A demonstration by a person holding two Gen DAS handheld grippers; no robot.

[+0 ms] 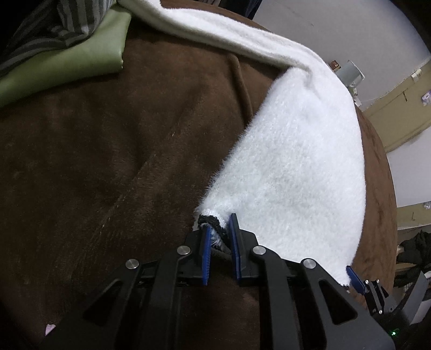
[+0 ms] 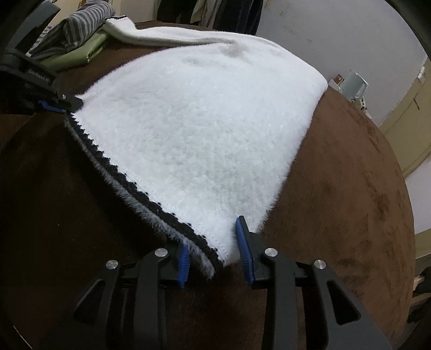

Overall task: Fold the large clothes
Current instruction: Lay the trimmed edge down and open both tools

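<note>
Blue-padded fingers of the left gripper (image 1: 220, 242) sit nearest the lens, pinching the black-trimmed corner of the white fleece garment (image 1: 291, 172) close between them. From that corner the folded garment runs away up and to the right, its long axis slanting along the right edge of the brown blanket (image 1: 121, 161) that covers the worktop. At the other near corner, the right gripper (image 2: 215, 253) has its fingers spread, the 2 layers of trimmed hem lying loose between the pads without being pressed. Both hands are equally near, 1 per corner, so I judge letting go comes next. At the far-left corner lie a green cloth (image 1: 67, 64) and striped fabric (image 1: 62, 24); a pale mug (image 2: 355, 83) stands beyond the far-right edge.
</note>
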